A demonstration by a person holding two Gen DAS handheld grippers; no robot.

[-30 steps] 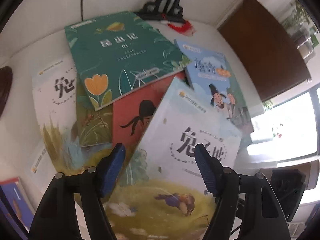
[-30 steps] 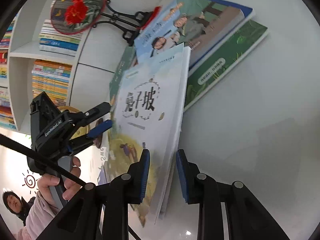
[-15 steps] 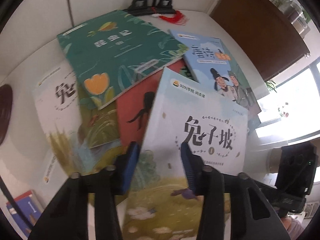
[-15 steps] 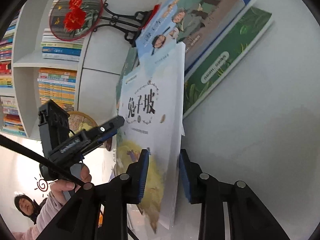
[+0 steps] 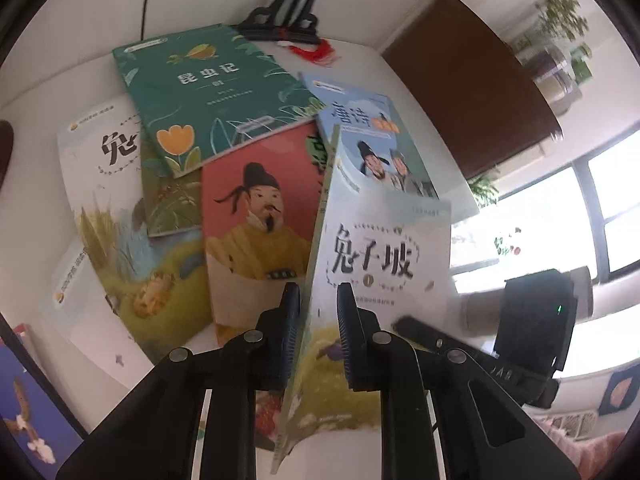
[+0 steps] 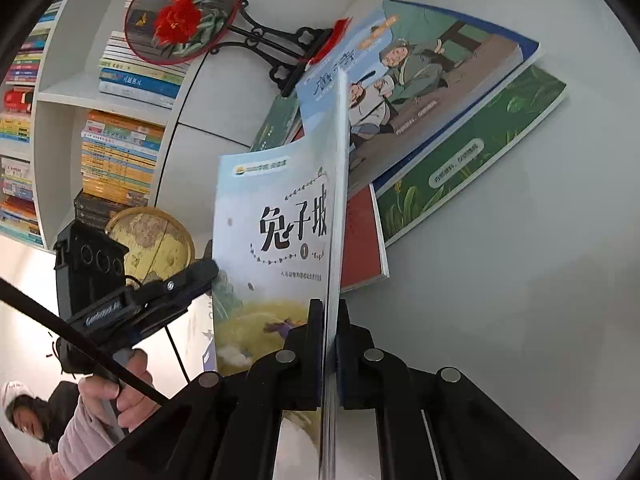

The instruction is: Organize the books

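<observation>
White counter (image 6: 520, 280) beneath, the pale rabbit book (image 5: 384, 264) now stands on edge, lifted off the scattered pile since a second ago. Right gripper (image 6: 329, 344) jaws have clamped its near edge; left gripper (image 5: 318, 332) jaws, narrowed, straddle its spine, uncovering the red book (image 5: 256, 216).

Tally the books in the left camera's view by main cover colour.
Green books: 2
Pale books: 3
Red book: 1
Light blue book: 1
Dark blue book: 1
Total: 8
</observation>
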